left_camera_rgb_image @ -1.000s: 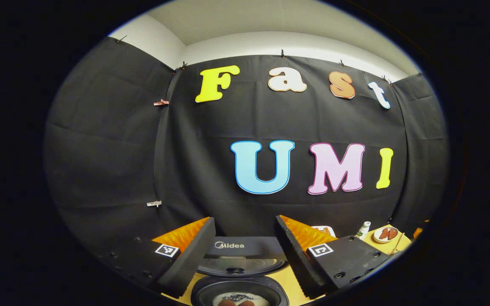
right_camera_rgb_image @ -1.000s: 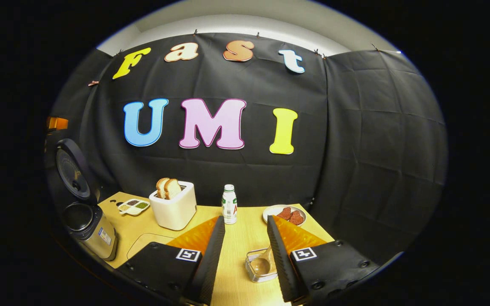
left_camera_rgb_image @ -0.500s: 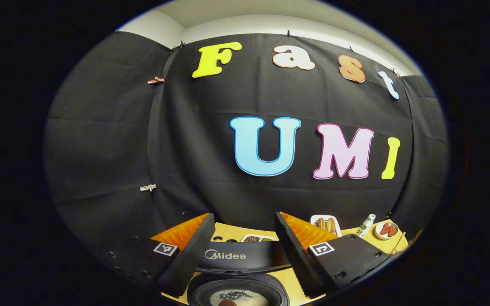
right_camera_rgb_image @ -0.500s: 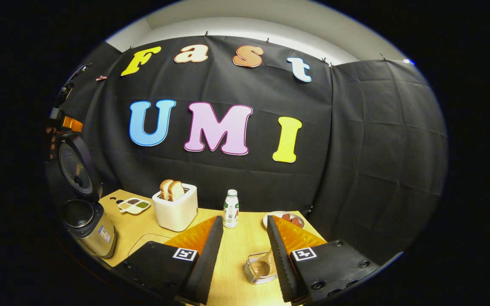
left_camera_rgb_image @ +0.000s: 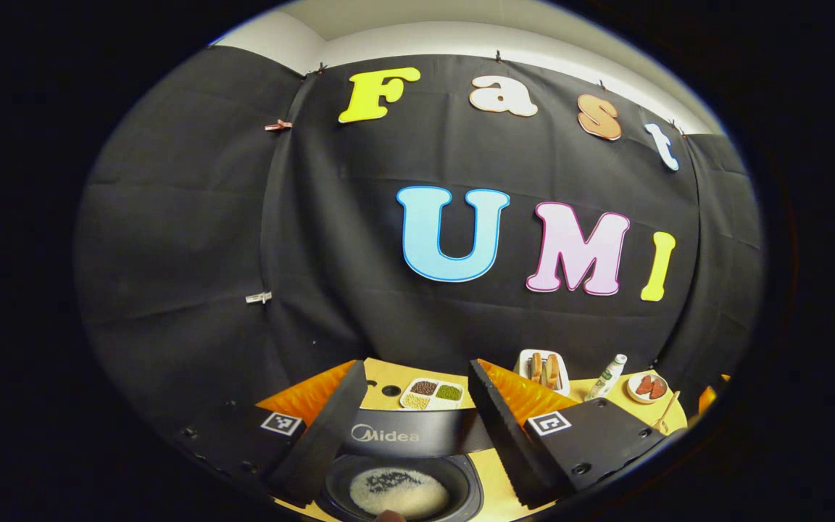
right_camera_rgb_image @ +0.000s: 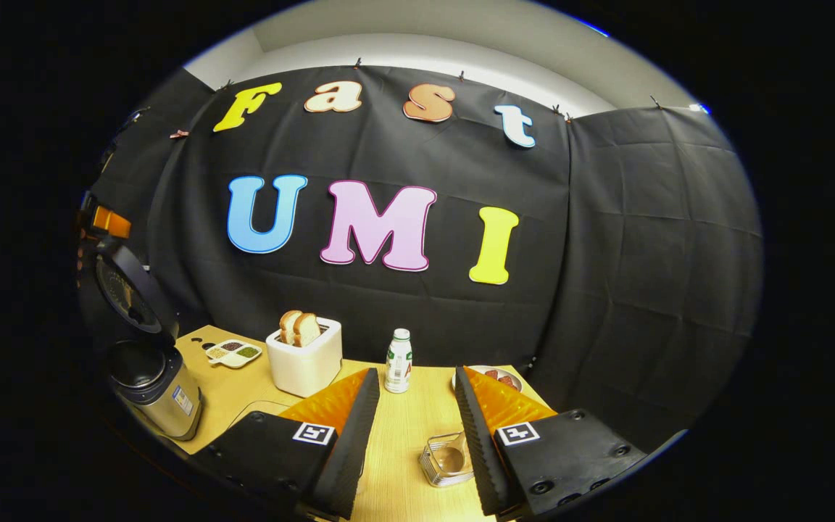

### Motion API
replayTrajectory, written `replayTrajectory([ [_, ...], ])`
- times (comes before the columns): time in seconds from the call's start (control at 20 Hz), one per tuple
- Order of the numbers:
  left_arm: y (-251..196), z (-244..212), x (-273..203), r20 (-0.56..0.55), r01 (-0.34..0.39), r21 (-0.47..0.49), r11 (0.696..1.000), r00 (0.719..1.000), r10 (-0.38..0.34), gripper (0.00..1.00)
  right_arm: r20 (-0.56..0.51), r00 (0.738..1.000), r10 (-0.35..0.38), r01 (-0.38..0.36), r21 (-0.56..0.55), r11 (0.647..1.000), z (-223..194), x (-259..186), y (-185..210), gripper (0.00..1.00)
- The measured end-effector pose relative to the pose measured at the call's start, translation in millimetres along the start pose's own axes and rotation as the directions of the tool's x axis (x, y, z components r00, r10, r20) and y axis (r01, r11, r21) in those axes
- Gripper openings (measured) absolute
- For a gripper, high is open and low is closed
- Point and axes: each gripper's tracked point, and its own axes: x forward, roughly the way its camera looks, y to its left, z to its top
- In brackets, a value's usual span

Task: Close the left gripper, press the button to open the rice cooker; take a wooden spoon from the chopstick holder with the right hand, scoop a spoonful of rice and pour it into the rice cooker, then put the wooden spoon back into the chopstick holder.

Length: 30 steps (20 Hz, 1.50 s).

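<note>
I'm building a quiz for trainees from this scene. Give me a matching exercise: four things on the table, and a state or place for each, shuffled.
Things:
1. rice cooker
2. toaster
3. wooden spoon
4. bottle

States:
a. holds two bread slices
b. lid up
c. stands right of the toaster
d. lies in the wire holder

Pairs: 1-b, 2-a, 3-d, 4-c

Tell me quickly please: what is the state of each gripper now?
Left gripper: open, empty, above the open black rice cooker.
Right gripper: open, empty, near the wire chopstick holder.
</note>
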Motion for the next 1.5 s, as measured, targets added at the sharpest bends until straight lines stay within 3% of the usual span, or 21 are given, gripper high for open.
replayTrajectory([
  [0.15,6,-36,-31,-0.013,-0.036,-0.052,0.998,0.999,0.036,0.92,-0.005,1.0,0.01,-0.01,-0.007,1.0,-5,-8,0,0.66],
  [0.3,16,-80,-53,-0.057,-0.087,-0.045,0.995,0.995,0.084,0.92,-0.021,1.0,0.013,-0.013,0.007,1.0,-12,-13,-1,0.66],
  [0.6,15,-132,-80,-0.042,-0.104,-0.007,0.995,0.994,0.104,0.92,-0.03,0.999,0.021,-0.021,0.006,1.0,-18,-24,-2,0.66],
  [1.0,14,-176,-89,-0.012,-0.107,0.065,0.992,0.994,0.108,0.93,-0.053,0.998,0.038,-0.037,0.009,0.999,-27,-32,7,0.66],
  [1.2,16,-205,-88,-0.052,-0.108,0.049,0.993,0.992,0.111,0.93,-0.052,0.997,0.048,-0.048,0.007,0.999,-26,-36,15,0.66],
  [1.5,14,-209,-89,-0.002,-0.111,0.074,0.991,0.994,0.111,0.95,-0.045,0.997,0.061,-0.061,0.003,0.998,-22,-39,23,0.66],
])
